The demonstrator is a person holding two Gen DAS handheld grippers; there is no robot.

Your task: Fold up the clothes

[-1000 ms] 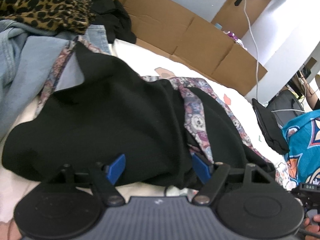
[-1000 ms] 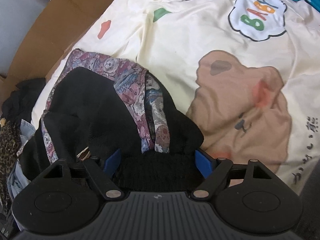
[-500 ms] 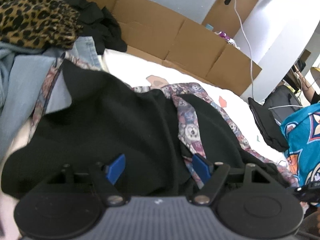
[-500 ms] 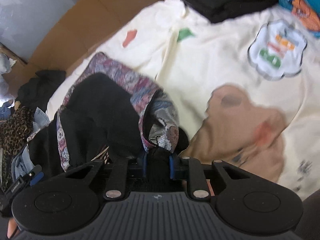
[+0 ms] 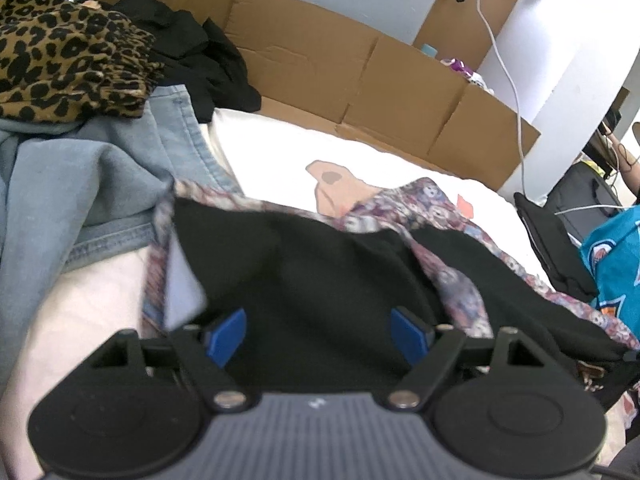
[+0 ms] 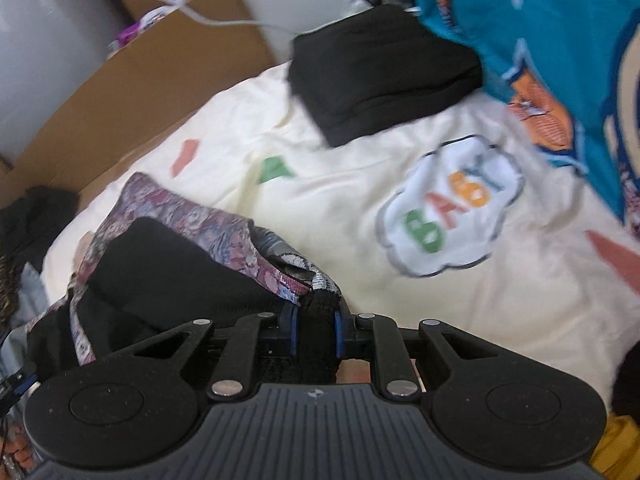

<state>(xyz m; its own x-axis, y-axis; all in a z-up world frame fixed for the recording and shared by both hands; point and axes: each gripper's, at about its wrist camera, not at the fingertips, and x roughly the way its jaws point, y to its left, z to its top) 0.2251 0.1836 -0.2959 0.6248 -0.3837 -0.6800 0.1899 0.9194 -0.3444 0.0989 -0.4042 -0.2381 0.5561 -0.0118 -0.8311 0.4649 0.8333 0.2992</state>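
Gripping hand: right gripper (image 6: 315, 330) — jaws have just been closing and are clenched on a bunched black fold of the black garment (image 6: 168, 268), which fills the narrow gap between the blue pads (image 6: 289, 330)
Left gripper (image 5: 318, 334): jaws have just been opening, released wide — black cloth lies under and between the blue fingers (image 5: 226, 336), neither one pressing it
Garment: black with a patterned lining (image 6: 224, 236), heaped on the cream blanket (image 6: 352, 208)
Neighbours: folded black stack (image 6: 380, 72) beyond, well apart; jeans (image 5: 100, 184) just beside the garment's left edge
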